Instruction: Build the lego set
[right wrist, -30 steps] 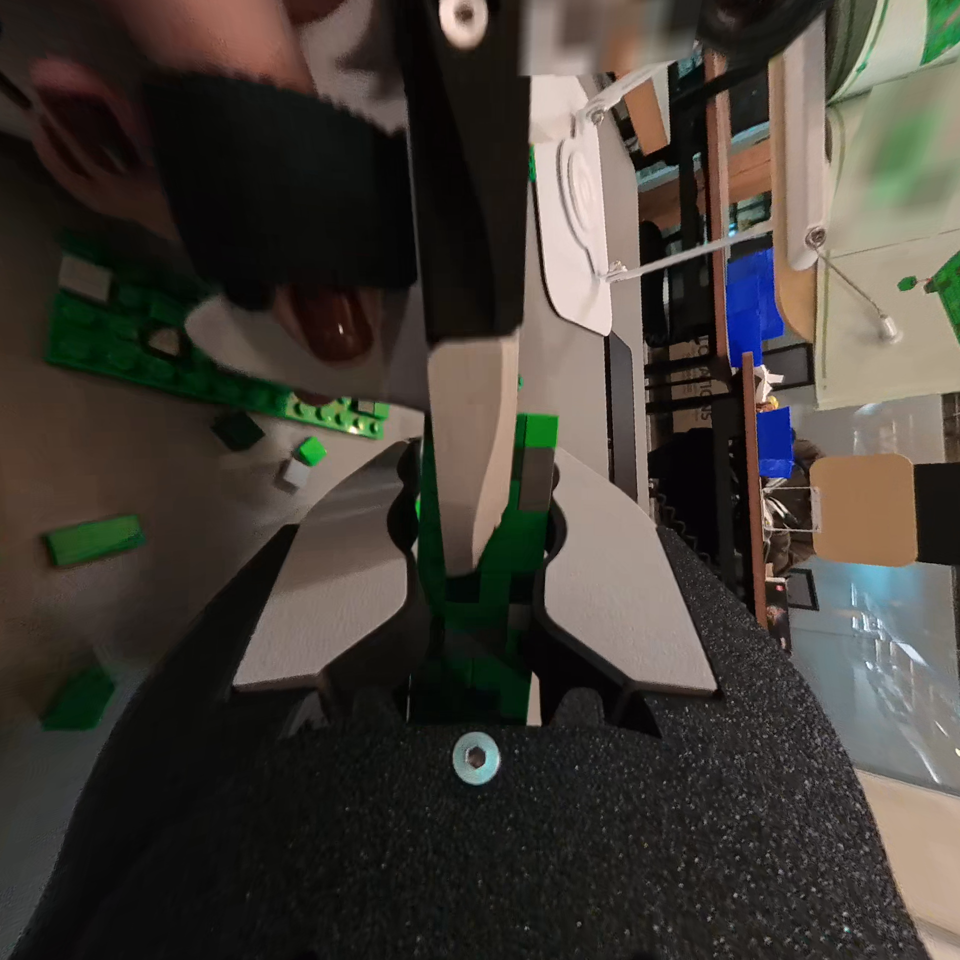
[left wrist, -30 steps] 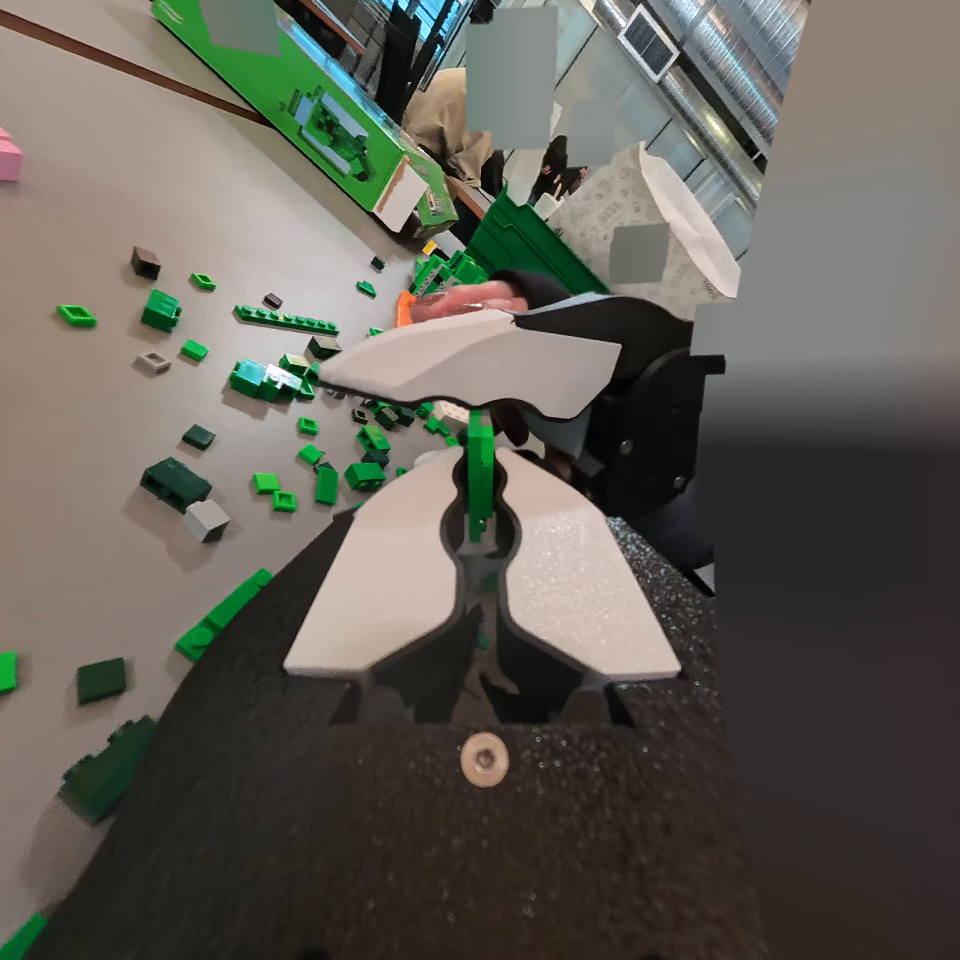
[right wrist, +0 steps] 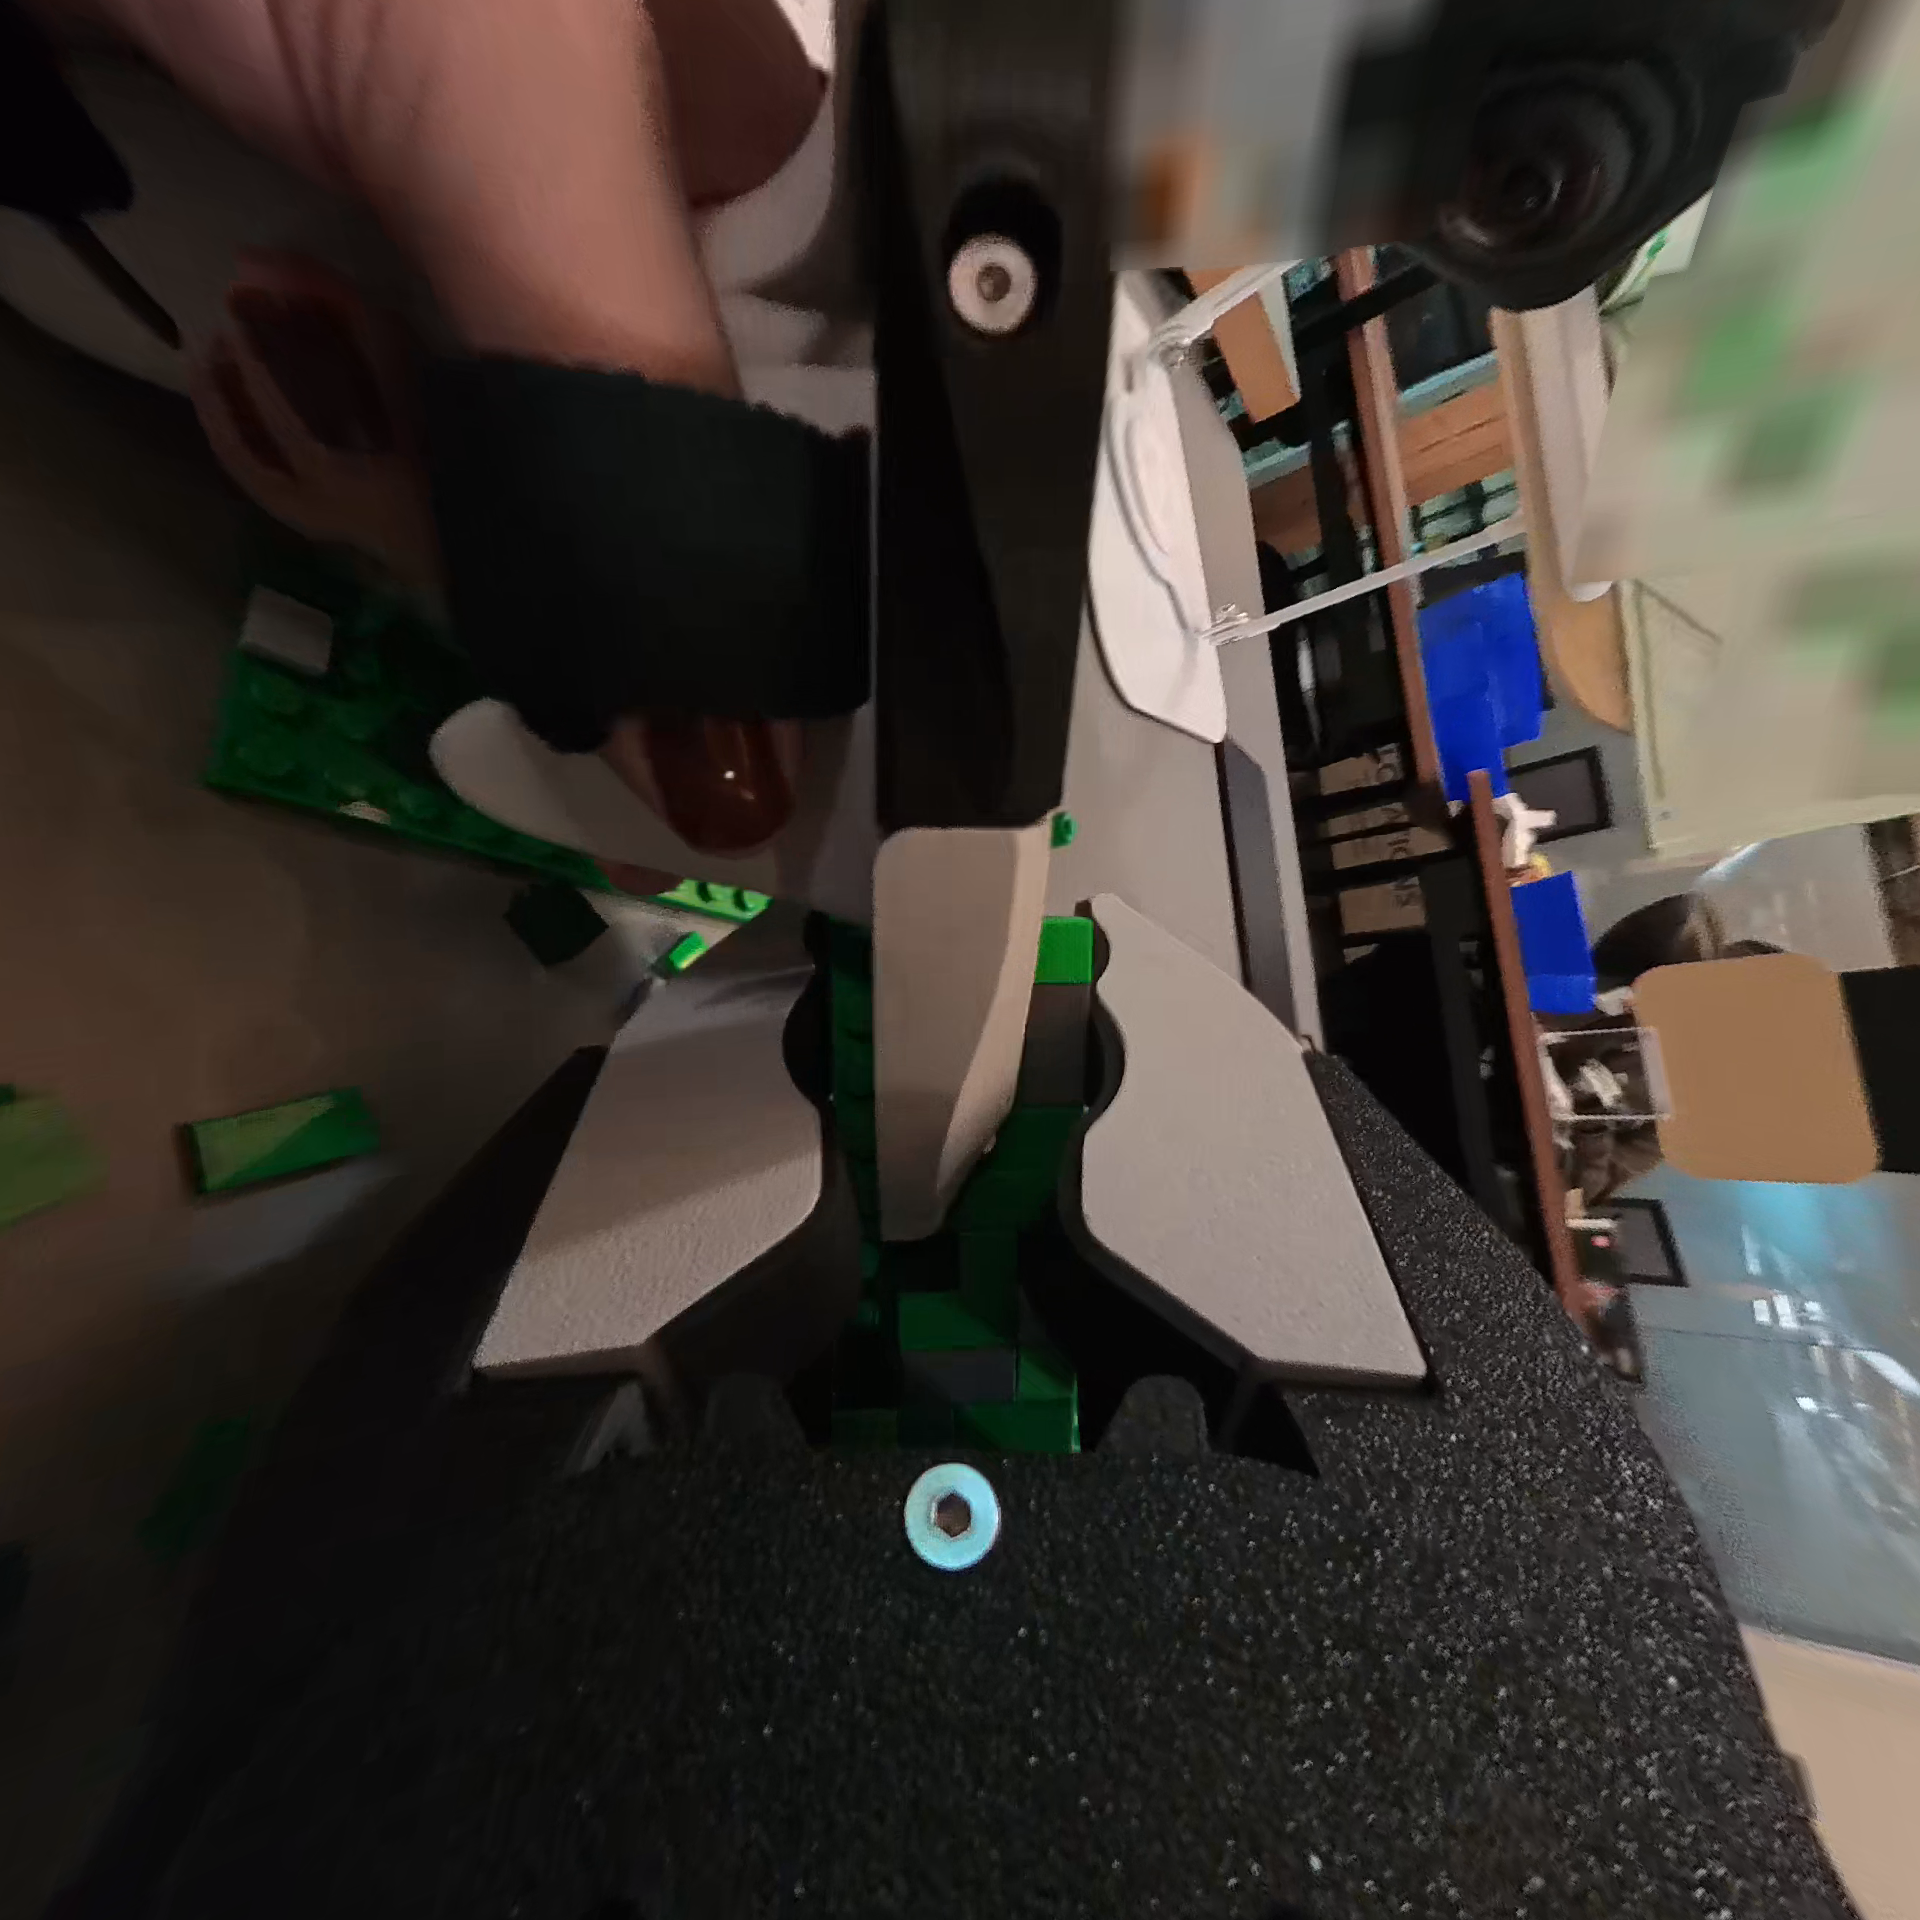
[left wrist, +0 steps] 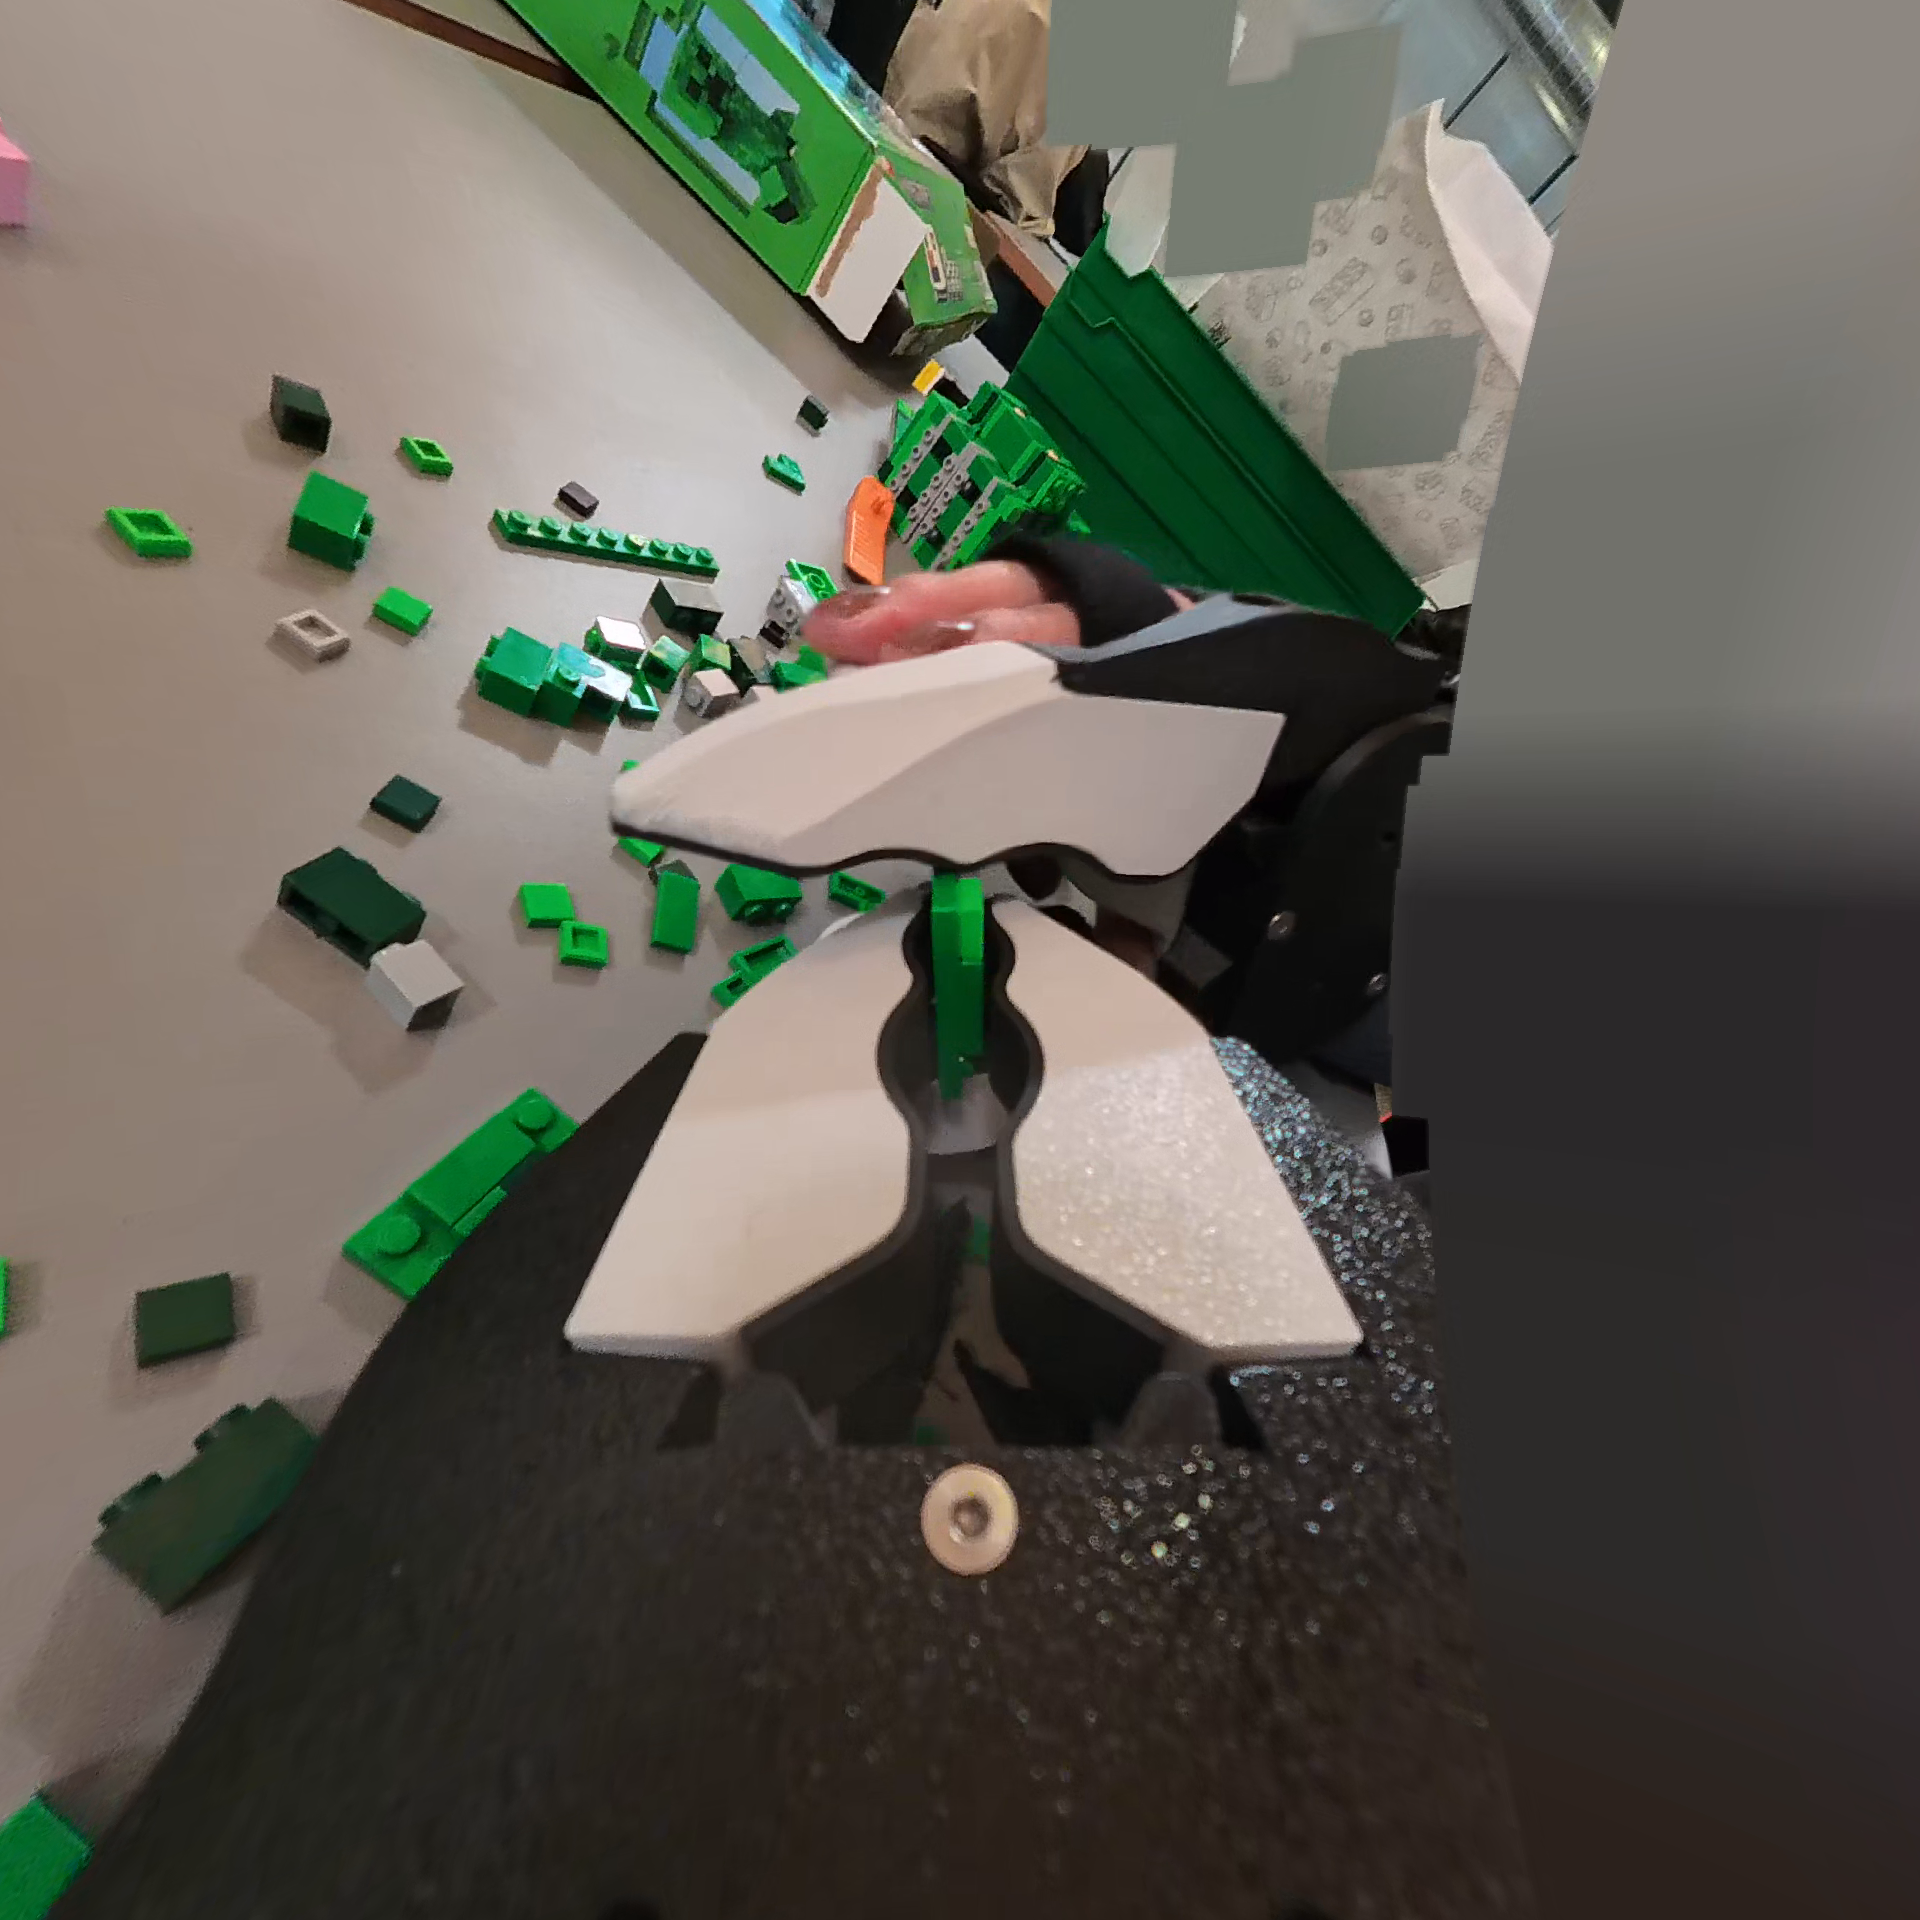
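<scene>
My left gripper is clamped on a thin green plate held edge-on; only its view shows the loose bricks scattered left and the green box far off. My right gripper is clamped on a green block assembly, which only its own view reveals, the left gripper's finger crossing it.
</scene>
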Available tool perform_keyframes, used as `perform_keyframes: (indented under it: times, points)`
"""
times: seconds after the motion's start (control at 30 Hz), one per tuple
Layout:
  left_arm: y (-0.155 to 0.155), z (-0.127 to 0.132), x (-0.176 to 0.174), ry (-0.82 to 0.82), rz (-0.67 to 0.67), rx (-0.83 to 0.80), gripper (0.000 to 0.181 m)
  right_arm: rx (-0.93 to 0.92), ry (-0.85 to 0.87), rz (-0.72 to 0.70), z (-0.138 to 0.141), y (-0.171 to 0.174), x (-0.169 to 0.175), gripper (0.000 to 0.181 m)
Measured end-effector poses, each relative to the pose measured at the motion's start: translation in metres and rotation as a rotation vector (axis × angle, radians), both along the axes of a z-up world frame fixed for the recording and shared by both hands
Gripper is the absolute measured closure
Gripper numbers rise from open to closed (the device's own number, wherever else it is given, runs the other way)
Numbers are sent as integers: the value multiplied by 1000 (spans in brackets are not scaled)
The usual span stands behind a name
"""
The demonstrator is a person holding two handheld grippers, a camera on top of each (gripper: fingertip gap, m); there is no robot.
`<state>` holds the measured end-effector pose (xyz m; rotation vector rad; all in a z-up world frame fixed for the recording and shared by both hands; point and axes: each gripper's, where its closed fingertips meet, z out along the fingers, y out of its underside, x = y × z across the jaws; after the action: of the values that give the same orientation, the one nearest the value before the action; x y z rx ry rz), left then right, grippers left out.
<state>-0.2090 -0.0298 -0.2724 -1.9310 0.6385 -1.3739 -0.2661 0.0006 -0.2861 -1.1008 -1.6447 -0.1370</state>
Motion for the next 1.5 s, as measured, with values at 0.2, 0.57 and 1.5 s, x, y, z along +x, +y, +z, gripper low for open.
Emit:
perform_keyframes:
  times: [0.2,0.57,1.5]
  points:
    - [1,-4,0,25,19,-17,175,88,-73,-68,-4,7,2,141]
    - [11,-16,-5,37,88,-139,173,289,-94,-199,-6,23,4,141]
    - [8,-9,-5,-51,47,-174,175,48,-106,-126,-14,20,21,144]
